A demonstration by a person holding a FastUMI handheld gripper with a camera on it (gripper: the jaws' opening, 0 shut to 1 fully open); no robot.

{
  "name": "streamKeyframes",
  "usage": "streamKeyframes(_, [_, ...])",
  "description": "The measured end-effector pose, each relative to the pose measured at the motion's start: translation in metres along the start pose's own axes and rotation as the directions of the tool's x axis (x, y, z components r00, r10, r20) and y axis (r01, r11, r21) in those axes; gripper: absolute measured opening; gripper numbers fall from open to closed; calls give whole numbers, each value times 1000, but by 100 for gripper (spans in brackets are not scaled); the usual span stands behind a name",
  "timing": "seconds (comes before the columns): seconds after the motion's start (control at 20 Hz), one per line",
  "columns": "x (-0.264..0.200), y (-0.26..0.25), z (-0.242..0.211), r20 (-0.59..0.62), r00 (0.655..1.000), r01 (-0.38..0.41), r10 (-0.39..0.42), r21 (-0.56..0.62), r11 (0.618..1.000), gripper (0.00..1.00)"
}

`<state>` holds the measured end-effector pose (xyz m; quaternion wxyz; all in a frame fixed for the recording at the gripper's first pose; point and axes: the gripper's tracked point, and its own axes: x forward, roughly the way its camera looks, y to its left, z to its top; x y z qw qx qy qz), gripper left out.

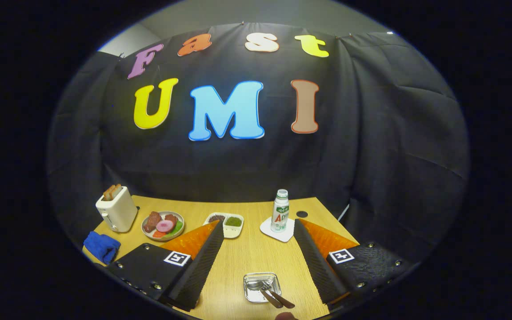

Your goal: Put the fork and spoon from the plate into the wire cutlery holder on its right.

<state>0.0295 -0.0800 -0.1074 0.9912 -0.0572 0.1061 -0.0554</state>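
Black cloth hangs behind a wooden table (247, 253), and we look down on it from above along our gripper (256, 262). Its two fingers (202, 262) stand spread wide apart and hold nothing; bare table shows between them. Low between the fingers, near us, sits a small square metal plate (262, 286) with a fork (270, 297) and a spoon (265, 289) lying in it, their dark handles sticking out over its near rim. Beyond the fingers we see a drink bottle (280, 211) upright on a white coaster (277, 229), a white two-part dish (225, 224), a plate of food (163, 225), a white toaster (116, 208) with toast in it, and a blue cloth (101, 246) beside the left finger.
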Motion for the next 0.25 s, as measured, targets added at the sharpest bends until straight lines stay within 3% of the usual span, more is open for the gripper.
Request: streamKeyframes(0.25, [-4,2,37,120,993,2,-7,43,999,97])
